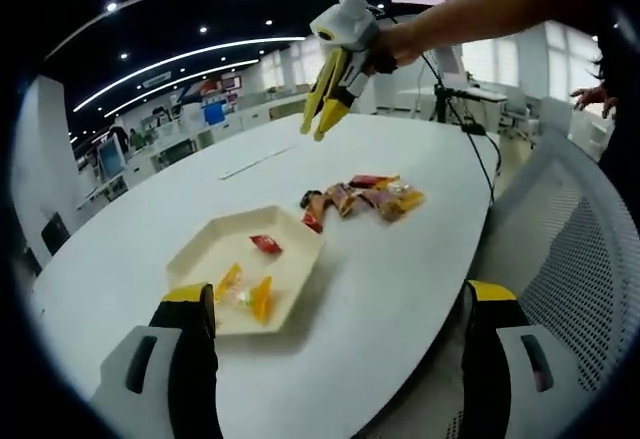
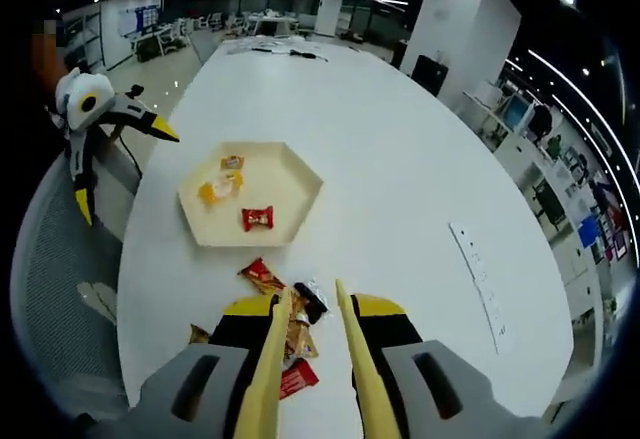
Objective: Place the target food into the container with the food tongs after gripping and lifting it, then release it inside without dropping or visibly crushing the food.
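Right tongs (image 2: 310,339) held slightly parted, empty, above snack pile (image 1: 362,199) on surface (image 1: 400,289), beside tray (image 2: 300,174). Left tongs (image 1: 340,304) wide apart, empty. Risk judged: wrapper slipped or crushed if squeezed off-centre.

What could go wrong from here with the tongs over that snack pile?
1. The wrapped snacks lie touching and overlapping, so the tongs may pinch two at once or only a wrapper edge, which could slip during the lift.
2. The hexagonal tray sits apart from the pile; a weak grip could drop the piece on the table in transit.
3. The left gripper hangs beside the tray and could obstruct the approach.
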`<act>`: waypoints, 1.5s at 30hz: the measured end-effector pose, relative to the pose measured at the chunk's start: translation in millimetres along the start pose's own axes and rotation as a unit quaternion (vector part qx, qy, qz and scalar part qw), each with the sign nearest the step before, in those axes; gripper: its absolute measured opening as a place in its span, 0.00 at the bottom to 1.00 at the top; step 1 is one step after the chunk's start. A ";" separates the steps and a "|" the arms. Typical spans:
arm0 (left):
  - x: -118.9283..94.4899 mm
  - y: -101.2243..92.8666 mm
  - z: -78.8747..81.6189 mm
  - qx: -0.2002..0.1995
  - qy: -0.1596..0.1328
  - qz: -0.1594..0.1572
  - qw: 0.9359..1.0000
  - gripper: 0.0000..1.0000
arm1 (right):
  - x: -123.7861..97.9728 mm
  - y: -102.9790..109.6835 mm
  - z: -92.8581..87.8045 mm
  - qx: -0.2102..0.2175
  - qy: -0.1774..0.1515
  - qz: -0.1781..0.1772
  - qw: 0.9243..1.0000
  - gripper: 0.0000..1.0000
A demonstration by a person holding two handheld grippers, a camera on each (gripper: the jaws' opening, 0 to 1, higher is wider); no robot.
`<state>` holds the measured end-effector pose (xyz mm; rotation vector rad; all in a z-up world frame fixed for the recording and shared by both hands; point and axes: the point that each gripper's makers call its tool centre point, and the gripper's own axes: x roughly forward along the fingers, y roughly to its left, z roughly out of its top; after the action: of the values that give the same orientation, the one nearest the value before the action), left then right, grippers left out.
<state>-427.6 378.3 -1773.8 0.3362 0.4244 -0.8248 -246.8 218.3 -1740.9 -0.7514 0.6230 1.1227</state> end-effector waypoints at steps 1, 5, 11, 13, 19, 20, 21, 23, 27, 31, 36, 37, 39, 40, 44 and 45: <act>0.2 -0.6 -0.5 0.001 0.002 -0.001 1.000 0.99 | 5.3 -2.2 -5.1 -0.001 0.004 0.002 1.000 0.27; 1.4 -1.7 -3.9 0.000 0.010 -0.004 1.000 0.99 | 20.6 -8.3 -22.9 0.004 0.013 0.005 1.000 0.27; 2.3 -0.2 -8.5 0.000 0.022 -0.001 1.000 0.99 | 42.4 -7.2 -44.5 0.014 0.029 0.015 0.999 0.27; 2.5 0.0 -10.2 0.000 0.027 0.000 1.000 0.99 | 50.0 -4.4 -50.3 0.005 0.035 0.016 0.999 0.27; 3.1 -0.8 -12.1 -0.001 0.031 -0.002 1.000 0.99 | 64.8 -2.5 -56.1 0.004 0.037 0.029 0.999 0.26; 3.3 -0.7 -12.5 -0.002 0.031 -0.002 1.000 0.99 | 66.1 -2.4 -56.5 -0.004 0.040 0.028 0.999 0.26; 3.3 -0.3 -13.5 -0.002 0.034 -0.002 0.999 0.99 | 68.1 -3.7 -58.2 -0.021 0.047 0.027 0.998 0.27; 3.3 0.8 -14.3 -0.004 0.035 -0.001 0.999 0.99 | 72.1 -2.0 -56.9 -0.039 0.048 0.029 0.998 0.27; 3.8 1.7 -16.1 -0.010 0.039 0.000 0.999 0.99 | 83.0 5.6 -51.5 -0.081 0.045 0.047 0.995 0.27; 4.8 0.8 -18.7 -0.010 0.044 -0.003 0.999 0.99 | 86.8 0.3 -47.4 -0.045 0.044 0.055 0.997 0.24; 4.8 2.3 -19.8 -0.014 0.046 -0.001 0.999 0.99 | 82.9 -2.8 -53.7 0.014 0.060 0.048 0.997 0.21; 4.4 2.5 -19.4 -0.014 0.047 0.000 0.999 0.99 | 82.1 -2.2 -54.6 0.018 0.061 0.047 0.997 0.21; 4.2 2.6 -18.4 -0.014 0.046 0.001 0.999 0.99 | 79.1 -4.2 -58.1 0.032 0.066 0.037 0.997 0.20; 4.5 2.3 -18.6 -0.014 0.046 0.001 0.999 0.99 | 77.4 -3.6 -57.7 0.038 0.063 0.038 0.997 0.20; 4.6 1.8 -18.8 -0.012 0.045 -0.001 0.999 0.99 | 70.6 -7.7 -56.0 0.052 0.059 0.027 0.997 0.20; 4.5 1.9 -18.2 -0.012 0.044 0.000 0.999 0.99 | 67.6 -7.4 -53.7 0.059 0.056 0.025 0.996 0.20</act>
<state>-427.7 384.8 -1791.5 0.3509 0.5155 -0.8069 -222.0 211.7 -1823.6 -0.7037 0.7998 1.0856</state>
